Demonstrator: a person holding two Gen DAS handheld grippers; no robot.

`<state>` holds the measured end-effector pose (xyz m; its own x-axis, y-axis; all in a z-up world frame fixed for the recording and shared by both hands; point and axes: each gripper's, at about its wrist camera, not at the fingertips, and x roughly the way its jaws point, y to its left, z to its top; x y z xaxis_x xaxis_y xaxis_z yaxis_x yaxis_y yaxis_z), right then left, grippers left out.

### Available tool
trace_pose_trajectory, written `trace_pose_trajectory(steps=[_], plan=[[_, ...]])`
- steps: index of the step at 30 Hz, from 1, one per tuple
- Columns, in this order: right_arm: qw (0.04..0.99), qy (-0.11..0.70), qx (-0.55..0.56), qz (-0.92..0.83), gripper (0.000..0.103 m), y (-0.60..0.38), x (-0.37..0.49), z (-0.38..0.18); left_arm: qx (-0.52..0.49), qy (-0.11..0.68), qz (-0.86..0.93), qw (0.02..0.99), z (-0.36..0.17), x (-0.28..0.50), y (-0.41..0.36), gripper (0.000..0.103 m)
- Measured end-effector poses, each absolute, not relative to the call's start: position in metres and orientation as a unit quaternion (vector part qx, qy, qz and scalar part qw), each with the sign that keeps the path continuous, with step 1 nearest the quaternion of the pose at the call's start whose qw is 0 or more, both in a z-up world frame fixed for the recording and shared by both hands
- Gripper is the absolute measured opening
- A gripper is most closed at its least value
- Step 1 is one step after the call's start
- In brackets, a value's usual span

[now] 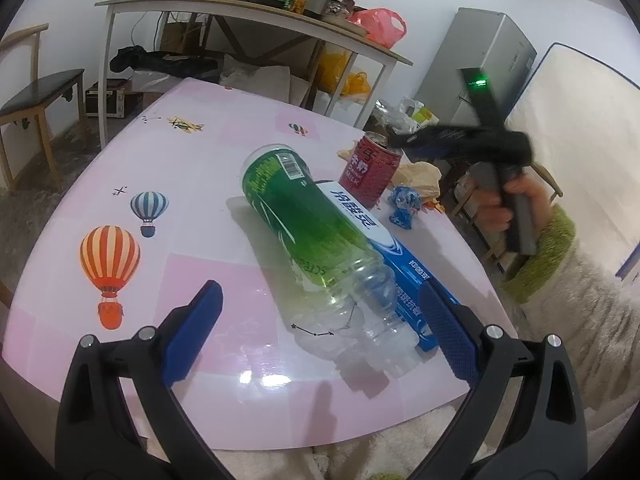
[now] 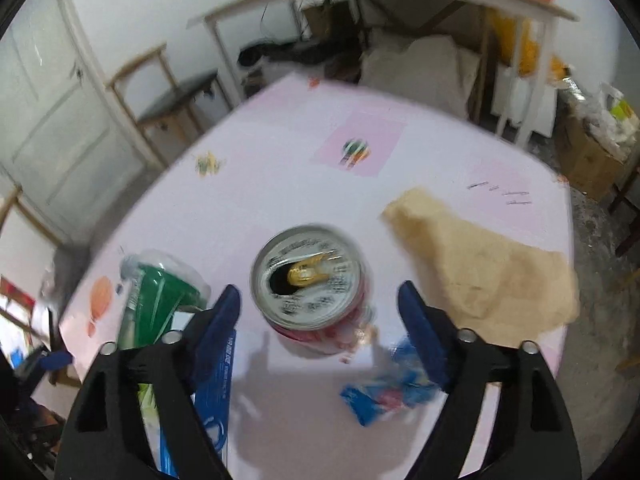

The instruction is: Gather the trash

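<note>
A glossy pink table [image 1: 192,280] printed with hot-air balloons and small planes carries all the trash. Behind it stands a wooden shelf table [image 1: 248,4] loaded with jars, a metal cooker and a pink plastic bag, with a dark-seated wooden chair [image 1: 36,92] off to the left.

The biggest piece of trash is a clear plastic bottle with a green label [image 1: 304,232], lying on its side and resting across a flat blue and white carton [image 1: 400,264] with Chinese characters on it. A barcode shows on the bottle's label. Just beyond stands a red drink can [image 2: 308,276], upright, its top opened; "MILK" reads on its side. A crumpled tan paper [image 2: 484,264] lies to the right of the can, and a scrunched blue wrapper [image 2: 384,392] lies in front of it.

The left gripper [image 1: 324,320] has its blue fingers spread wide on either side of the bottle's neck end, not pressing it. The right gripper [image 2: 320,312], gripped by a hand in a fuzzy green-cuffed sleeve [image 1: 544,256], hangs above the can with its fingers spread apart, empty.
</note>
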<state>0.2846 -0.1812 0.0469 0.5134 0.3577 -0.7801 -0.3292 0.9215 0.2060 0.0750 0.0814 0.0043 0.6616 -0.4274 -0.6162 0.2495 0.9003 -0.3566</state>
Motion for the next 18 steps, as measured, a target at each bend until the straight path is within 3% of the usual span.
trace_pose_trajectory(steps=[5,10,13,15,18], plan=[[0.872,0.467,0.05,0.14,0.084,-0.229,0.277,0.043,-0.118,0.365,-0.202,0.901,0.005,0.076,0.076,0.094],[0.862,0.49,0.042,0.121,0.073,-0.214,0.256,0.016,-0.107,0.355,-0.213,0.904,0.009,0.073,0.069,0.094],[0.855,0.513,0.033,0.072,0.061,-0.206,0.265,-0.007,-0.102,0.349,-0.224,0.904,0.013,0.069,0.065,0.094],[0.844,0.532,0.044,0.056,0.045,-0.205,0.275,-0.023,-0.096,0.344,-0.232,0.905,0.017,0.066,0.06,0.094],[0.841,0.537,0.058,0.039,0.035,-0.206,0.28,-0.032,-0.079,0.335,-0.233,0.91,0.023,0.059,0.052,0.094]])
